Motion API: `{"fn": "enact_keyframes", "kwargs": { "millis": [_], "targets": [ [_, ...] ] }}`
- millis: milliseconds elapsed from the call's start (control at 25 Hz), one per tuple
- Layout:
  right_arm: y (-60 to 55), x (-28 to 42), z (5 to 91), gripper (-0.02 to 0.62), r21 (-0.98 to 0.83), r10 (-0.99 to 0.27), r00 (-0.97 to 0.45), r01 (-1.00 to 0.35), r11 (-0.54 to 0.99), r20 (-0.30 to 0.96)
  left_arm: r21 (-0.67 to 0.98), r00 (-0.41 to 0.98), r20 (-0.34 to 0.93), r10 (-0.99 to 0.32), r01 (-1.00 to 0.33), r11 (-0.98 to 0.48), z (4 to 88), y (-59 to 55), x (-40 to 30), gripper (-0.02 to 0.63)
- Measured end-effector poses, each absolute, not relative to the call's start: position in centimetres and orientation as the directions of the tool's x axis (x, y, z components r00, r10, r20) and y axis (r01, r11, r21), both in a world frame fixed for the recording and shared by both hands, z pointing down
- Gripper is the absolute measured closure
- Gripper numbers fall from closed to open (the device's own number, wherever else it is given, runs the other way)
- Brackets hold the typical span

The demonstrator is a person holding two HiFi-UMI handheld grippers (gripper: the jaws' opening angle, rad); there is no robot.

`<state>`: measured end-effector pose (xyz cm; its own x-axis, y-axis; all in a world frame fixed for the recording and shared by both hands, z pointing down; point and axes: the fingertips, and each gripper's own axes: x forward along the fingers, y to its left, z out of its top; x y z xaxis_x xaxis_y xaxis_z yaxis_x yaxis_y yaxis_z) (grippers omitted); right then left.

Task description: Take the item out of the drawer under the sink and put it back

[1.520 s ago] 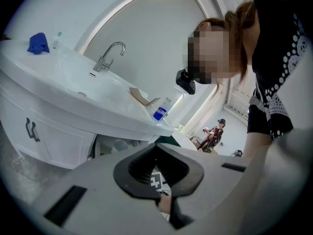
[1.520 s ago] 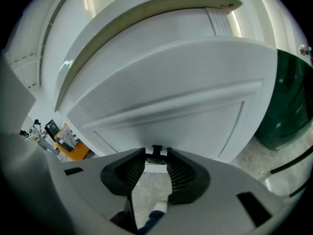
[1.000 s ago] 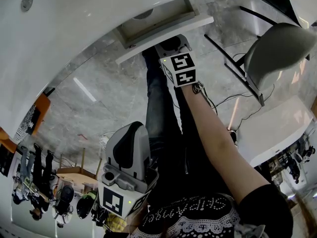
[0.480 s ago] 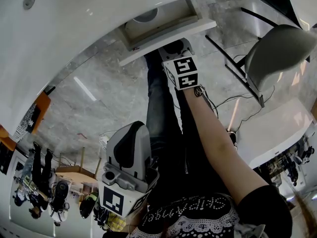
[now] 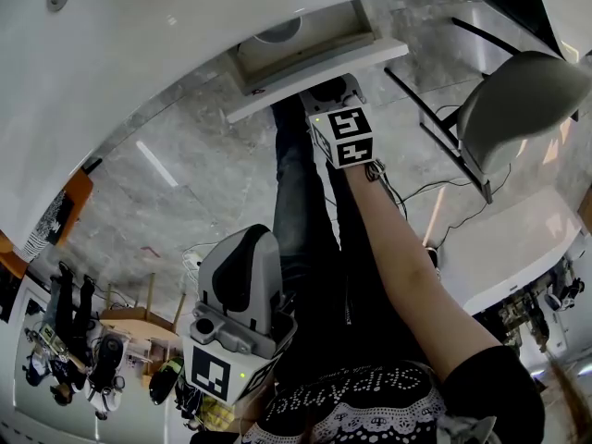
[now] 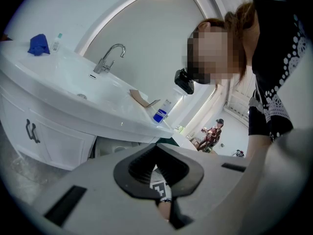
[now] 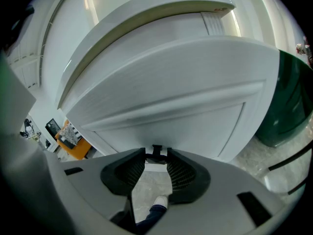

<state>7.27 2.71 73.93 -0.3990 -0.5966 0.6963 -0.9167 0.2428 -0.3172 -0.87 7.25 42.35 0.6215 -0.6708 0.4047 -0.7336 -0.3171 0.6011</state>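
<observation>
Head view: the biggest thing I have in frame is the white sink cabinet (image 5: pixel 166 35), curving across the top and left, with grey marbled floor (image 5: pixel 185 202) below it. A pale chair (image 5: pixel 518 91) on dark legs stands off to the right, well apart from the cabinet.

The drawer (image 5: pixel 268 98) under the sink is pulled out, its white front panel slanting across the picture. In the right gripper view that same front fills most of the frame.

My right hand-held gripper (image 5: pixel 331 87) is stretched out on a bare arm and sits against the drawer front. Its own camera shows the jaws narrowed onto the small dark handle (image 7: pixel 156 152), one pad on each side of the bar.

My left hand-held gripper (image 5: pixel 245 239) hangs low, close to the person's body and well away from the drawer. In the left gripper view its jaws (image 6: pixel 157 148) are drawn together at the tips with nothing between them. Beyond them I see the basin, a chrome faucet (image 6: pixel 110 58) and a blue cloth (image 6: pixel 38 44) on the far rim.

The item (image 5: pixel 277 31) shows as a pale round shape lying inside the open drawer. I cannot tell what it is.
</observation>
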Motion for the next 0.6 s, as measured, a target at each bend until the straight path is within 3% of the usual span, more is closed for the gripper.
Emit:
{"fn": "enact_keyframes", "kwargs": {
  "millis": [600],
  "targets": [
    [3.0,7.3,73.5,0.446,-0.310,-0.526,-0.455,-0.887,0.343,0.718,0.617,0.638,0.371,-0.675,-0.713,-0.334,42.0,6.0,-1.0,0.601]
  ]
}}
